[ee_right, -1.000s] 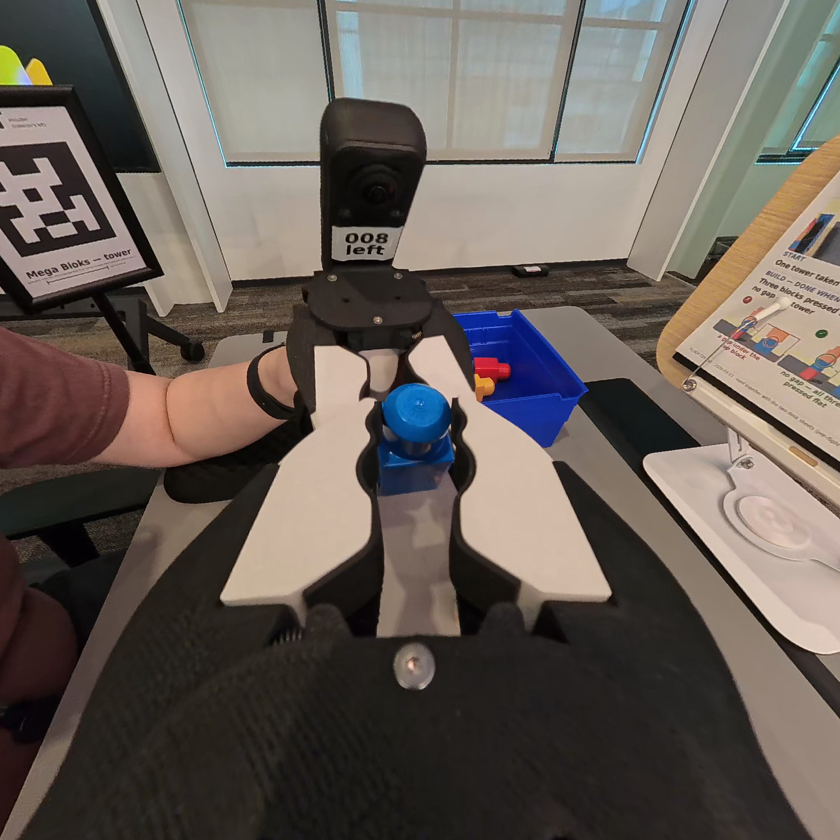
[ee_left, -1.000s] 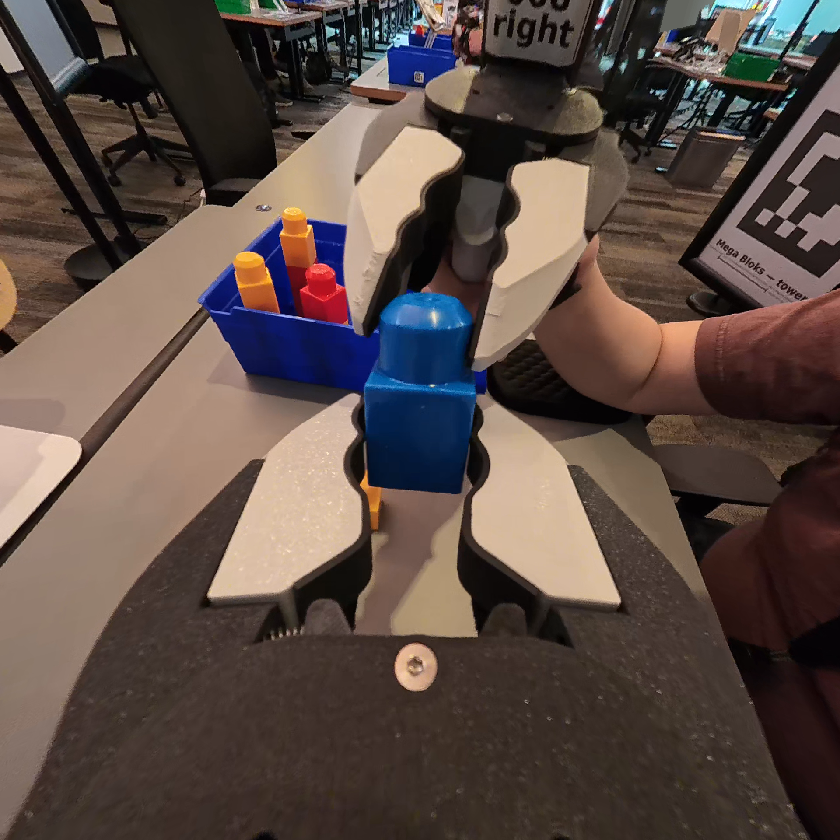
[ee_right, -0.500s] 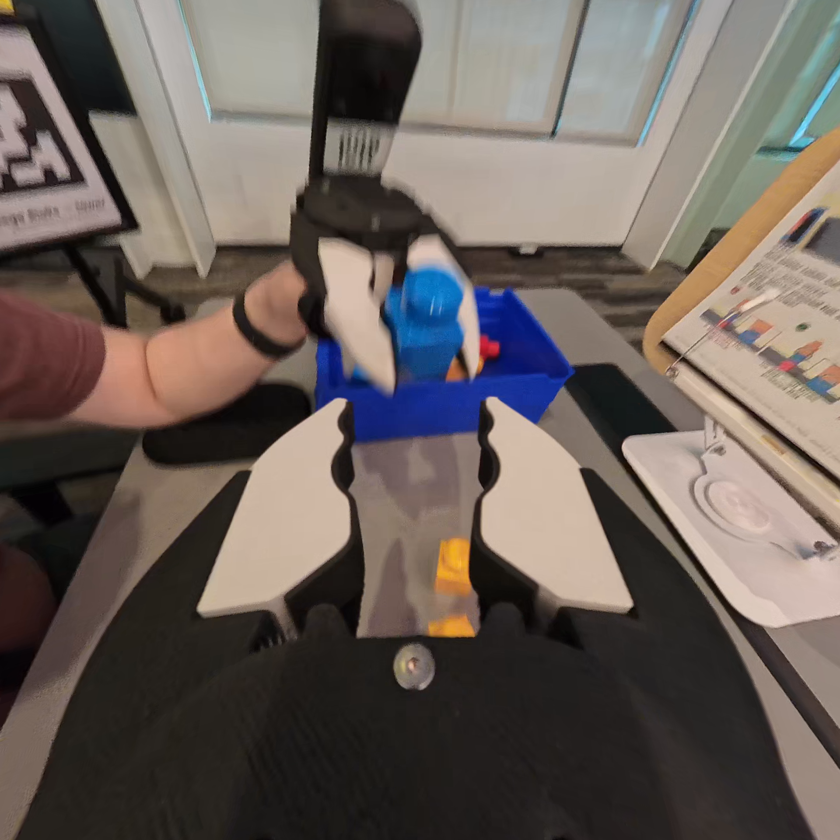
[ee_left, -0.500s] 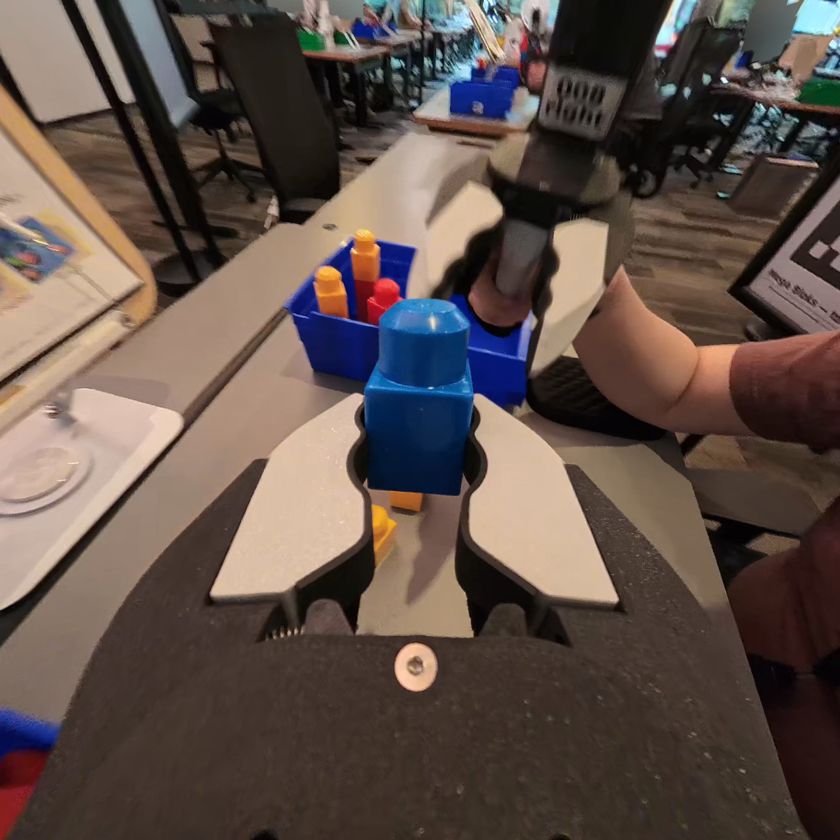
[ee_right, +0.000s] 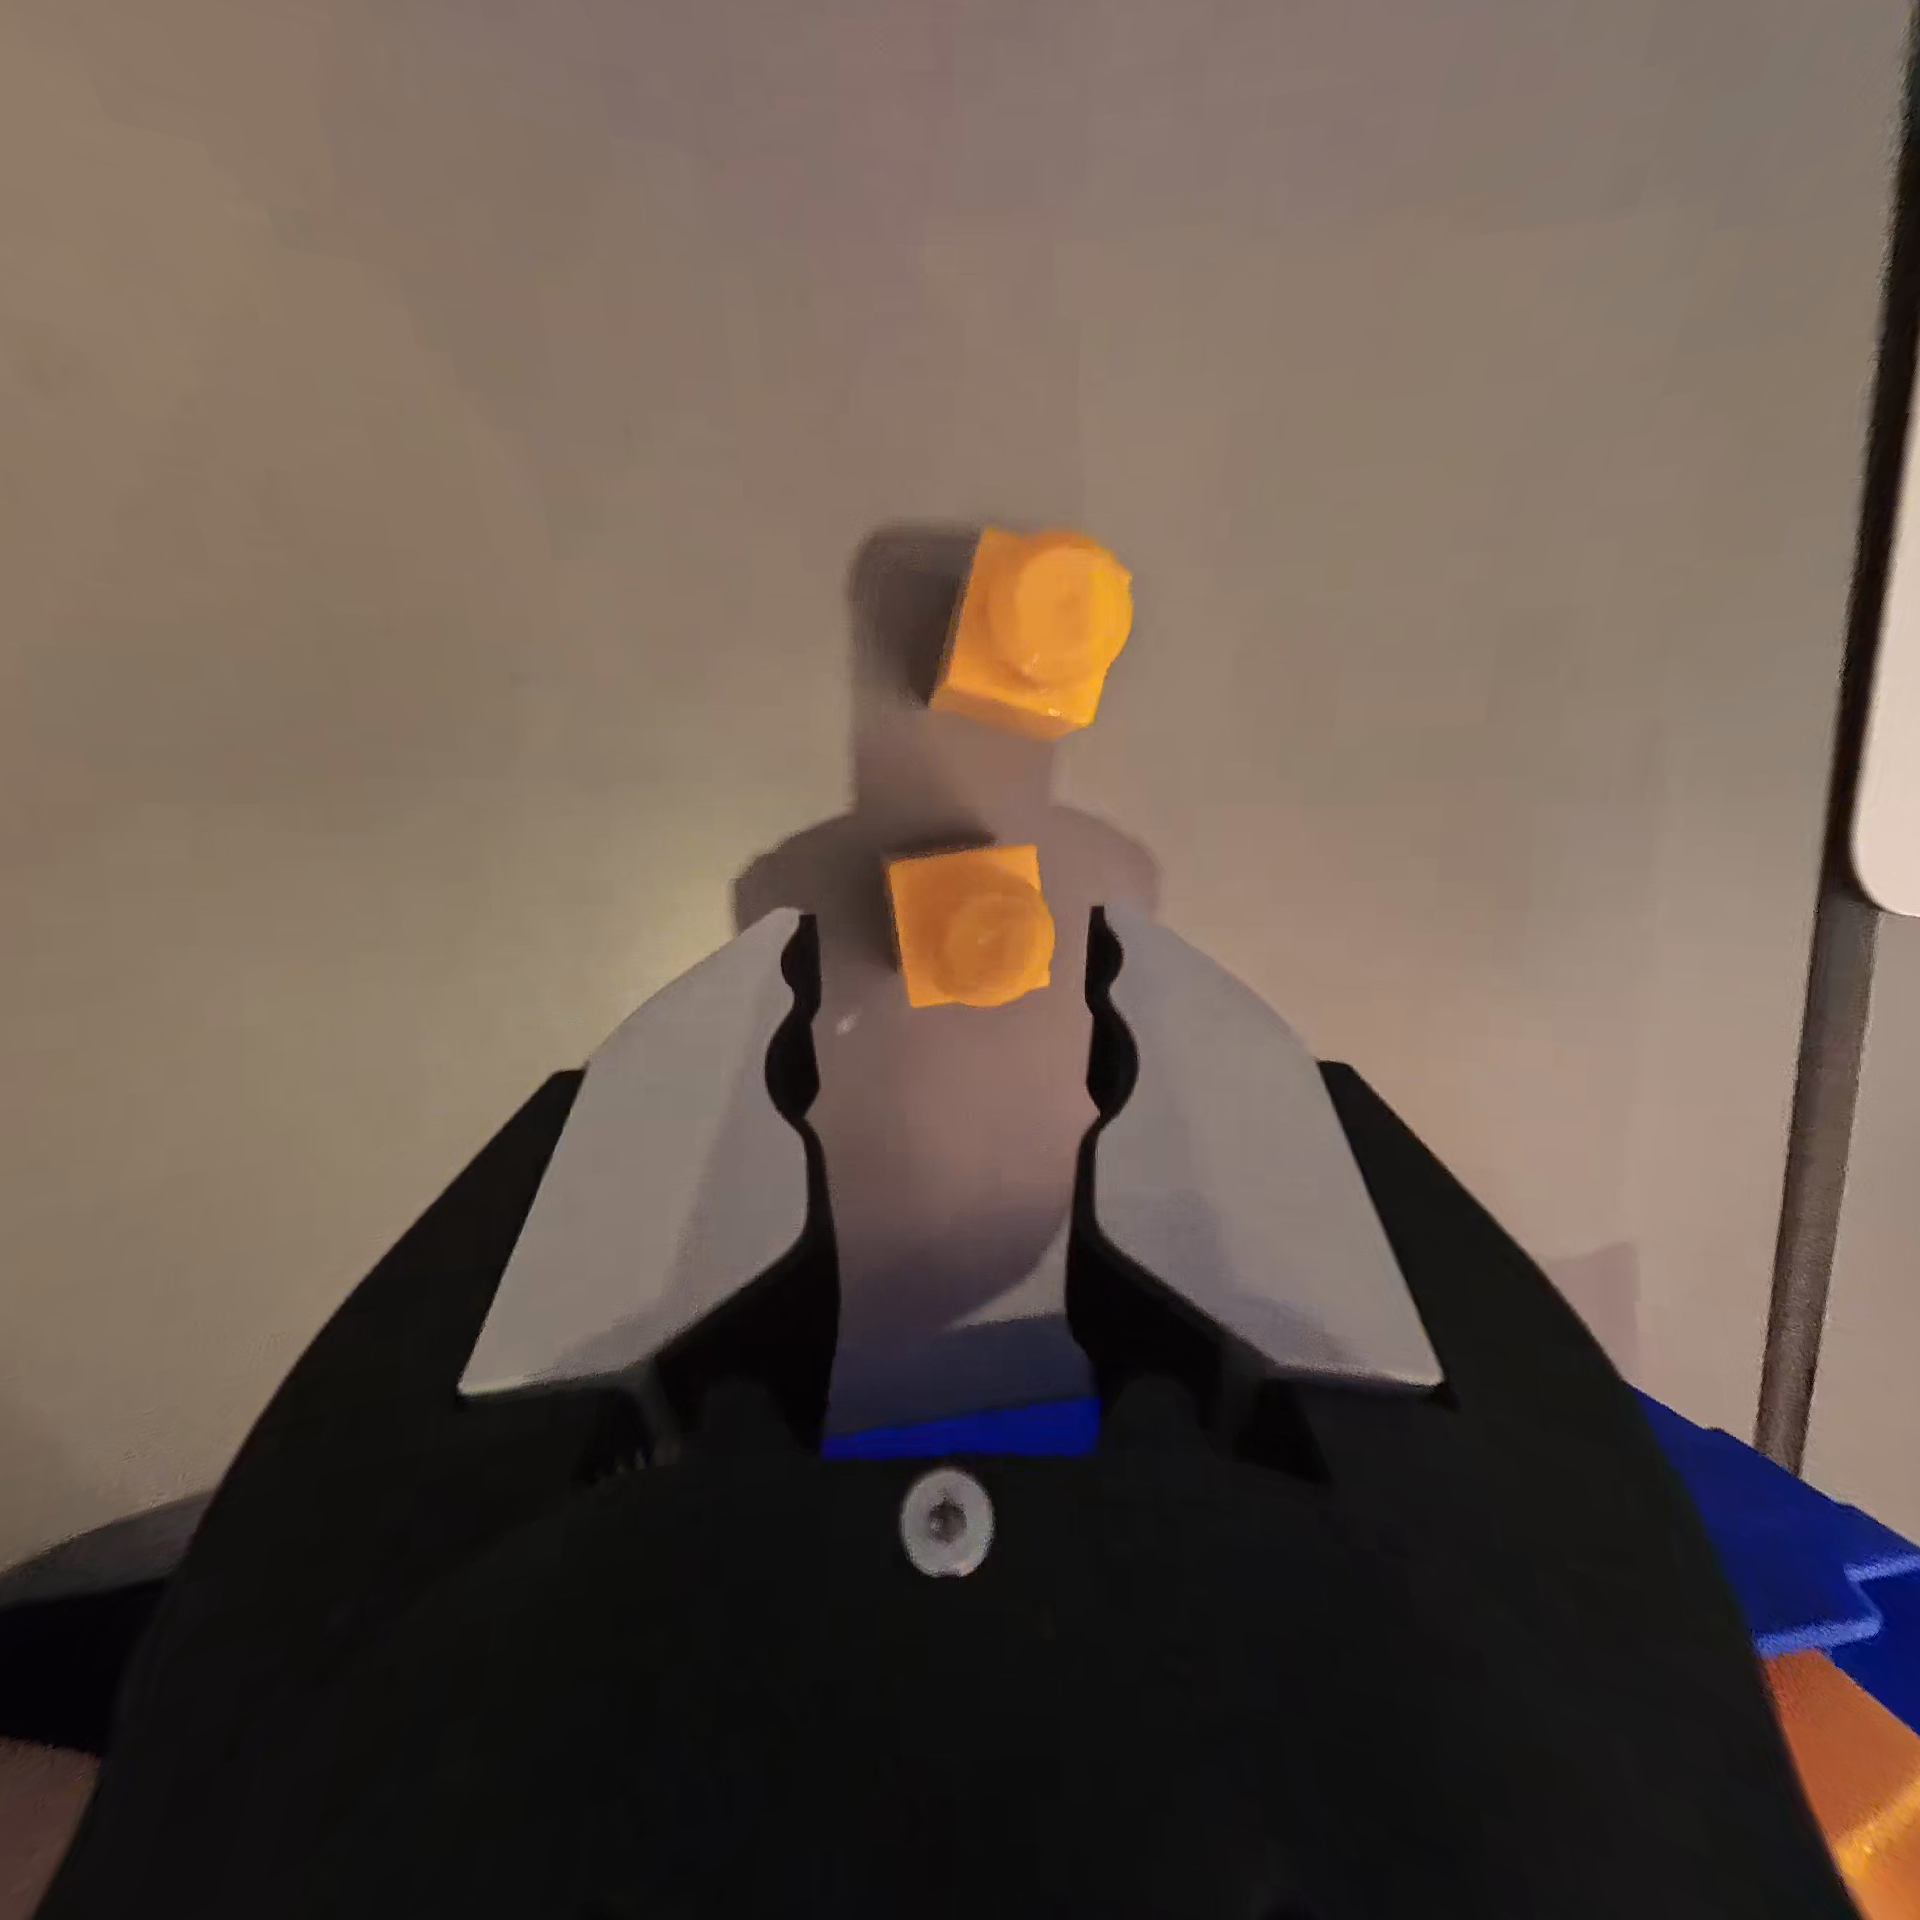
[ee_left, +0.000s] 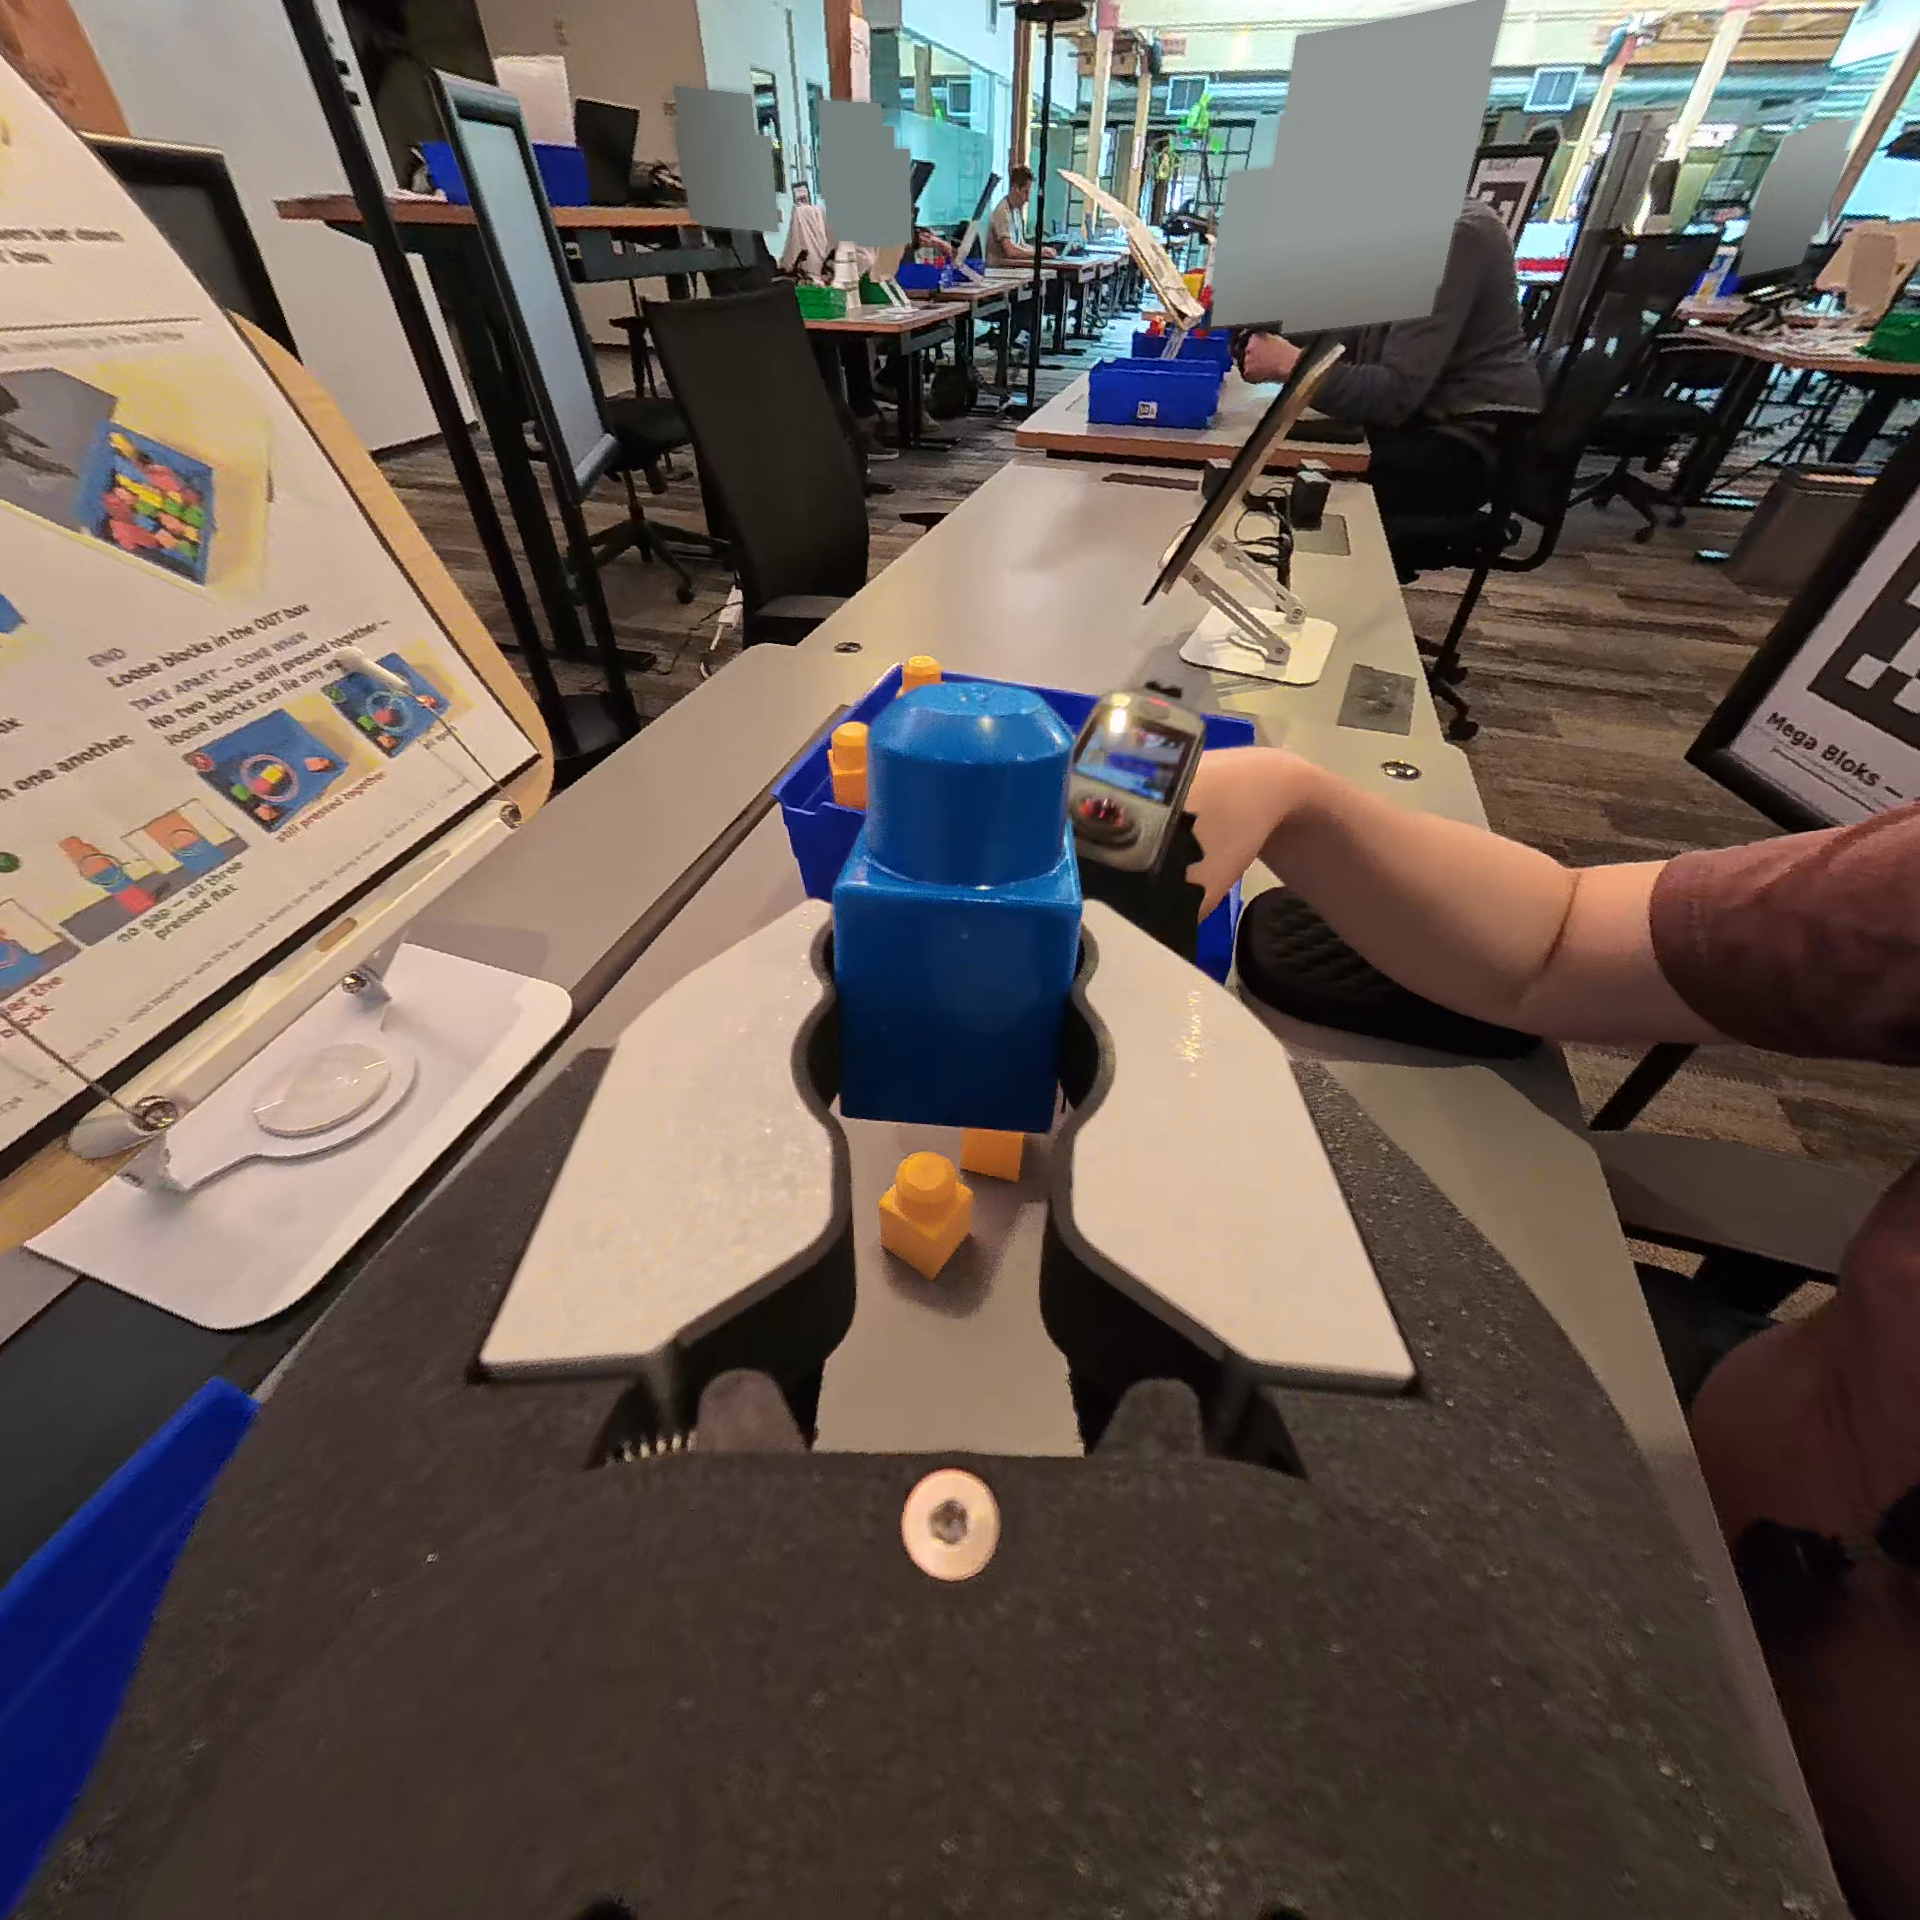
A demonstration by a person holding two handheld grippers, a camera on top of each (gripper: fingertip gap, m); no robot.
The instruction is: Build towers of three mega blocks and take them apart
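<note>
Two orange blocks (ee_right: 971,925) sit on the desk (ee_right: 416,520) — the nearer just ahead of the right gripper (ee_right: 951,935), whose fingers stand apart. Centre it between them before squeezing. Meanwhile the left gripper (ee_left: 951,997) clamps the blue block (ee_left: 956,935) — keep it upright.
</note>
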